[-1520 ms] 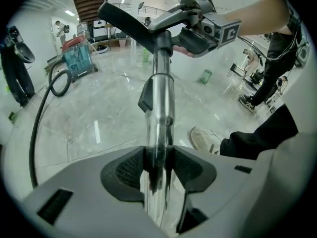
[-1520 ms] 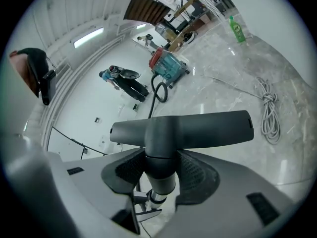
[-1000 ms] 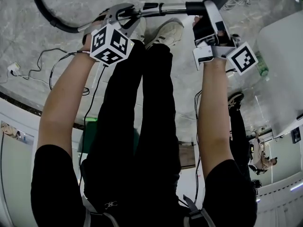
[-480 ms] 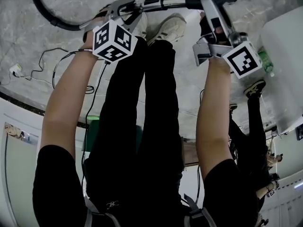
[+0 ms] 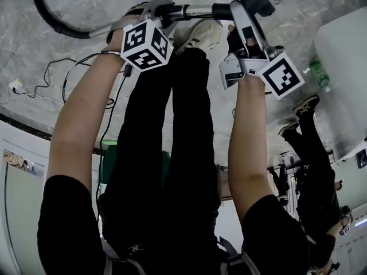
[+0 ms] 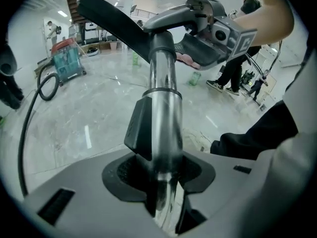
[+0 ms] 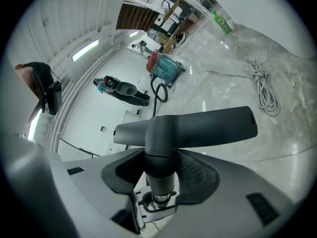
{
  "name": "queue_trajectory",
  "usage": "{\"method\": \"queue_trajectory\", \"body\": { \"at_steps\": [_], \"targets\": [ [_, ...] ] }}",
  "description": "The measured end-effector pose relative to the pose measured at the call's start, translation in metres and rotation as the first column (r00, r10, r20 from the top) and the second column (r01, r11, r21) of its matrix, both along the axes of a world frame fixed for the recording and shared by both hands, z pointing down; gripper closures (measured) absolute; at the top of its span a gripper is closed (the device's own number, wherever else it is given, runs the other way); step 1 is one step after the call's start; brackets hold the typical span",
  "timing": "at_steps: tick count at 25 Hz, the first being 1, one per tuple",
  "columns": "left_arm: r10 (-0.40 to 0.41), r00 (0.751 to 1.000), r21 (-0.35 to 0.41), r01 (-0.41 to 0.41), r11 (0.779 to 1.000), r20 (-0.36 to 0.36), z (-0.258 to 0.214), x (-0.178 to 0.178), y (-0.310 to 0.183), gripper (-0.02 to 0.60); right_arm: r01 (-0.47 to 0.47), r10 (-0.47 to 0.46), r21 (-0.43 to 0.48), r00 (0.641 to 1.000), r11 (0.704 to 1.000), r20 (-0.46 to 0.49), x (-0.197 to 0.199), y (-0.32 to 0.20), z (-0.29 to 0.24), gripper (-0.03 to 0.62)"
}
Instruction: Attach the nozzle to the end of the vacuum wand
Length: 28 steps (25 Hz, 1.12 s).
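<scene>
Floor: pale marble floor (image 5: pixel 34 56) was recorded under the standing person.
Left gripper: the left gripper (image 6: pixel 166 175) was found clamped on the vacuum wand (image 6: pixel 163 108), its jaws having just been closing on the tube.
Right gripper: the right gripper (image 7: pixel 158 175) was found clamped on the neck of the nozzle (image 7: pixel 198 125).
Wand axis: the wand was laid left to right across the far side of both hands.
Nozzle position: the nozzle was held at the wand's right end, neck in line with the tube; full seating could not be confirmed.
Nearer hand: the right hand was noted as nearer.
Move required: a leftward push along the wand's axis was judged to be called for.
</scene>
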State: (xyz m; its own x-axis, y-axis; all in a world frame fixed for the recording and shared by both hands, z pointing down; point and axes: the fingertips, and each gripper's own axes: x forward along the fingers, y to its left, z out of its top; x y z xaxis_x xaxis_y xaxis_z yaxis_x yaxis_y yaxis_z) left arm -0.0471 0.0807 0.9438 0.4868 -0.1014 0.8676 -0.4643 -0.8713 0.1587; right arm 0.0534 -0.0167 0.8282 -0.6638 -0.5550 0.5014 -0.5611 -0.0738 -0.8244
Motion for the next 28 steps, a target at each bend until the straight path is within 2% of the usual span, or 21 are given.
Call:
{"method": "queue_trajectory", "body": {
  "at_steps": [2,4,6,7,8,10,11,13,15,16,17,19,21,22,23,25,27,28],
  "targets": [
    [0.027,1.000,-0.037,-0.027,0.999,-0.015,-0.002,-0.001,0.005,0.420,0.065,-0.068,0.073,0.997,0.995,0.043,-0.004,0.002,-0.004,0.404],
    [0.064,0.997,-0.086,-0.068,0.994,-0.048,-0.007,0.000,0.011,0.422,0.182,-0.200,0.148,0.973,0.972,0.119,-0.010,0.003,-0.010,0.402],
    [0.091,0.993,-0.135,-0.101,0.986,-0.073,-0.012,0.000,0.016,0.423,0.238,-0.267,0.171,0.948,0.956,0.174,-0.015,0.003,-0.014,0.402],
    [0.093,0.993,-0.152,-0.103,0.983,-0.072,-0.012,-0.001,0.016,0.423,0.215,-0.243,0.160,0.952,0.963,0.185,-0.015,0.000,-0.012,0.402],
    [0.087,0.994,-0.160,-0.097,0.982,-0.064,-0.010,-0.001,0.013,0.423,0.156,-0.180,0.135,0.966,0.978,0.185,-0.013,-0.005,-0.008,0.402],
    [0.073,0.997,-0.167,-0.078,0.983,-0.042,-0.003,0.001,0.003,0.423,-0.025,0.017,0.051,0.989,0.998,0.146,-0.002,-0.014,0.005,0.402],
    [0.066,0.997,-0.167,-0.070,0.983,-0.031,-0.001,0.004,0.001,0.423,-0.119,0.119,-0.001,0.987,0.993,0.106,0.005,-0.015,0.012,0.402],
    [0.059,0.998,-0.152,-0.059,0.987,-0.004,0.003,0.009,0.004,0.423,-0.269,0.268,-0.090,0.963,0.959,-0.024,0.015,-0.007,0.018,0.402],
    [0.055,0.998,-0.122,-0.052,0.991,0.017,0.004,0.010,0.009,0.423,-0.344,0.320,-0.123,0.930,0.931,-0.182,0.016,0.005,0.015,0.402],
    [0.050,0.999,-0.111,-0.048,0.993,0.016,0.003,0.010,0.011,0.423,-0.356,0.324,-0.125,0.920,0.926,-0.223,0.014,0.008,0.012,0.402],
    [0.046,0.999,-0.105,-0.044,0.993,0.009,0.000,0.009,0.011,0.423,-0.351,0.320,-0.120,0.921,0.929,-0.221,0.012,0.009,0.009,0.402],
    [0.041,0.999,-0.105,-0.043,0.993,-0.017,-0.006,0.008,0.007,0.423,-0.282,0.272,-0.064,0.953,0.957,-0.135,0.008,0.005,0.003,0.402],
    [0.058,0.997,-0.131,-0.065,0.989,-0.059,-0.014,0.010,0.005,0.423,-0.144,0.144,0.041,0.990,0.989,0.001,0.004,0.002,-0.005,0.402],
    [0.072,0.994,-0.154,-0.085,0.984,-0.085,-0.017,0.011,0.007,0.423,-0.073,0.066,0.087,0.994,0.994,0.081,0.001,0.001,-0.008,0.402],
    [0.087,0.990,-0.178,-0.105,0.978,-0.111,-0.020,0.012,0.010,0.423,-0.010,-0.010,0.120,0.987,0.993,0.162,-0.002,0.001,-0.010,0.402],
    [0.106,0.981,-0.216,-0.140,0.966,-0.161,-0.021,0.014,0.013,0.423,0.090,-0.134,0.160,0.946,0.983,0.294,-0.010,0.002,-0.011,0.402],
    [0.106,0.975,-0.232,-0.151,0.961,-0.197,-0.023,0.014,0.016,0.423,0.136,-0.191,0.174,0.912,0.975,0.362,-0.015,0.001,-0.011,0.402],
    [0.100,0.974,-0.231,-0.147,0.962,-0.203,-0.024,0.014,0.015,0.423,0.130,-0.186,0.174,0.913,0.976,0.362,-0.016,-0.001,-0.013,0.402]
  ]
}}
